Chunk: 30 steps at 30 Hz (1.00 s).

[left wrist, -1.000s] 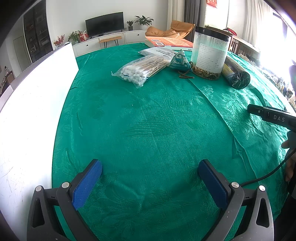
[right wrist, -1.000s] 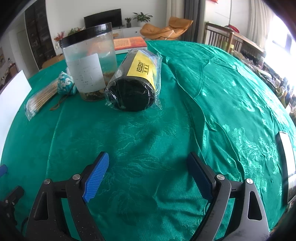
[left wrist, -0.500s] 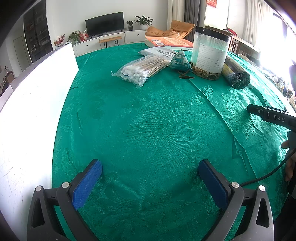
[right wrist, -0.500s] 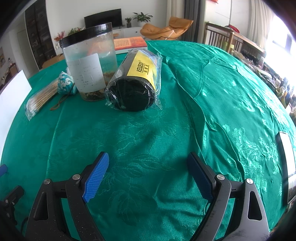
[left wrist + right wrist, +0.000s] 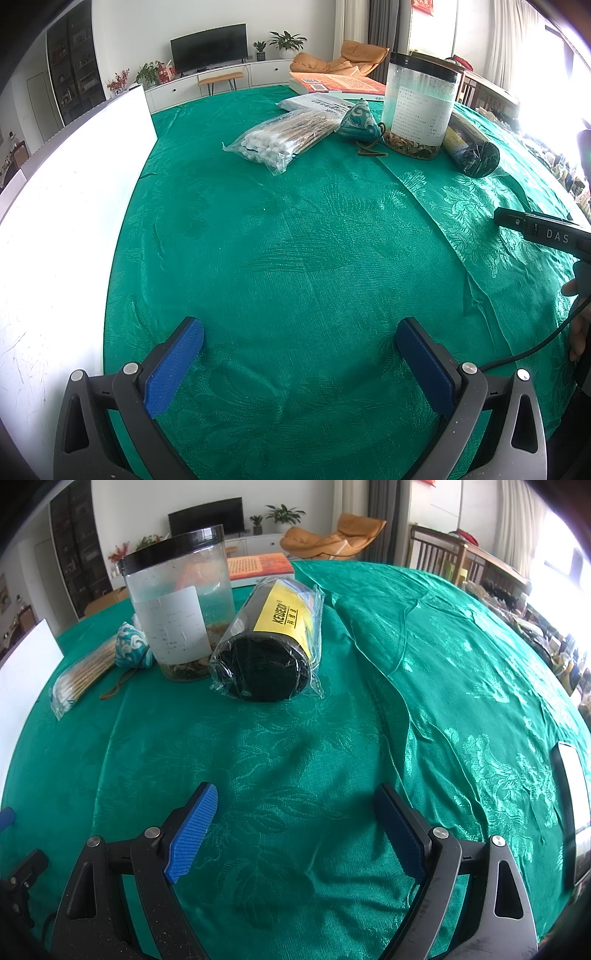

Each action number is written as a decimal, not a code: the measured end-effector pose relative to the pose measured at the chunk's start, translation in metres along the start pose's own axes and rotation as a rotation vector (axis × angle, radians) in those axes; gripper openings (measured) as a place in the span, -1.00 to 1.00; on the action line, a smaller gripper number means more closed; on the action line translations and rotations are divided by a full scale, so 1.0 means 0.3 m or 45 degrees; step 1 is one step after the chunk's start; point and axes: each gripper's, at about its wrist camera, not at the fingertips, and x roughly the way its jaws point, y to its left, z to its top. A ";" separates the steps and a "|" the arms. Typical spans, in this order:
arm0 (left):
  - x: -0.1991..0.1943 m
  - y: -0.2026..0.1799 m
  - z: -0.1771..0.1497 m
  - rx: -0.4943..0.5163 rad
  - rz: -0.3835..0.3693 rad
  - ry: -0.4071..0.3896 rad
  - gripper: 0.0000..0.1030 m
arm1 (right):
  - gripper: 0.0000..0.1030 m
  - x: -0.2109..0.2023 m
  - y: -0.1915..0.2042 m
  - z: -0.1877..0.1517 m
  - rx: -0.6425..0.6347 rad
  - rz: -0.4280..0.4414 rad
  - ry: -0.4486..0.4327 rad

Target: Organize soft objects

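Observation:
A clear bag of cotton swabs (image 5: 284, 138) lies on the green tablecloth (image 5: 295, 240) at the far middle; it also shows in the right wrist view (image 5: 81, 681). A small teal patterned pouch (image 5: 360, 123) with a brown cord sits beside it, also in the right wrist view (image 5: 131, 646). A black roll with a yellow label, wrapped in plastic (image 5: 271, 646), lies on its side; the left wrist view shows it too (image 5: 471, 151). My left gripper (image 5: 301, 350) is open and empty over bare cloth. My right gripper (image 5: 295, 812) is open and empty, short of the roll.
A tall clear jar with a black lid (image 5: 181, 609) stands between the pouch and the roll. An orange book (image 5: 340, 83) and a white packet (image 5: 314, 103) lie behind. A white board (image 5: 55, 221) stands along the left. A phone (image 5: 572, 794) lies at the right.

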 end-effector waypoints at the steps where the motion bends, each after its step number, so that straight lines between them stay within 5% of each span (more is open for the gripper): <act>1: 0.000 0.000 0.000 0.000 0.000 0.000 1.00 | 0.73 0.000 0.000 0.000 0.000 0.000 0.000; 23: 0.002 0.002 0.006 0.001 0.002 0.032 1.00 | 0.73 -0.002 -0.002 -0.002 0.000 0.002 0.000; 26: 0.007 -0.004 0.054 -0.002 0.006 0.181 0.99 | 0.73 -0.003 -0.001 -0.003 0.000 0.002 0.000; 30: -0.084 -0.014 0.164 -0.004 -0.063 0.127 0.98 | 0.73 -0.003 -0.001 -0.003 0.000 0.001 0.000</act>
